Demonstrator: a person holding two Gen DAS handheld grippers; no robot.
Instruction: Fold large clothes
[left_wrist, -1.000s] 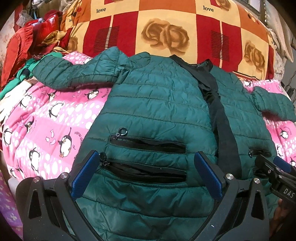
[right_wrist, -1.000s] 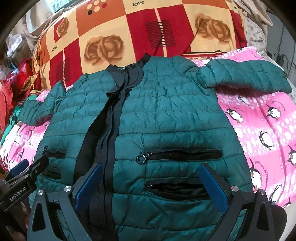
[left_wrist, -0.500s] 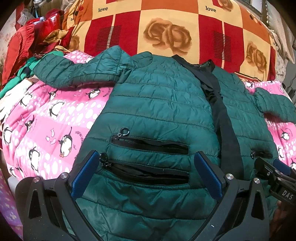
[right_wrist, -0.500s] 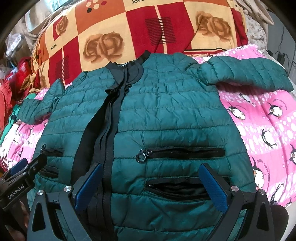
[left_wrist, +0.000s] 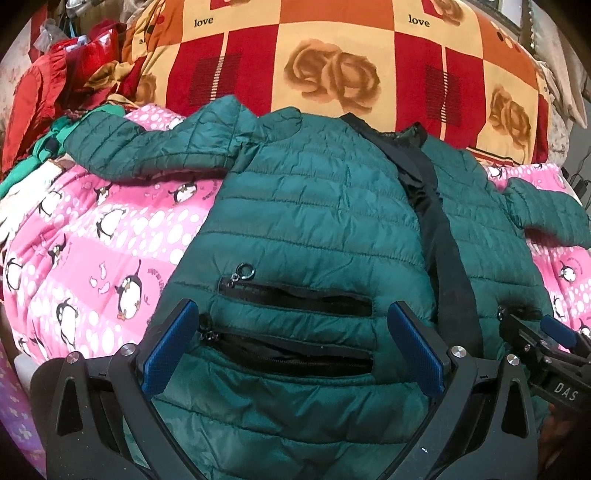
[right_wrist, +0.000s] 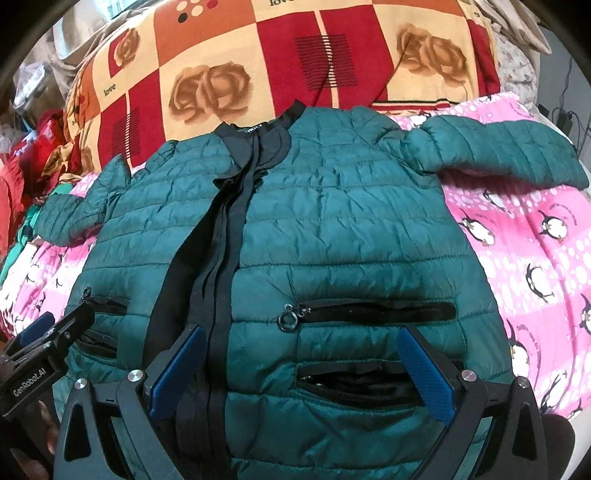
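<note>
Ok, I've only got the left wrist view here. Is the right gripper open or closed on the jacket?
Observer: Open. The right wrist view shows the right gripper with its fingers spread wide over the jacket near the hem, gripping nothing.
Operator: And the sleeve on that side? I only see part of it.
Observer: The right sleeve lies stretched out sideways on the pink penguin blanket, not folded in.
Operator: Anything about the pockets on that half?
Observer: The lower pocket gapes open, right between the gripper's fingers.
</note>
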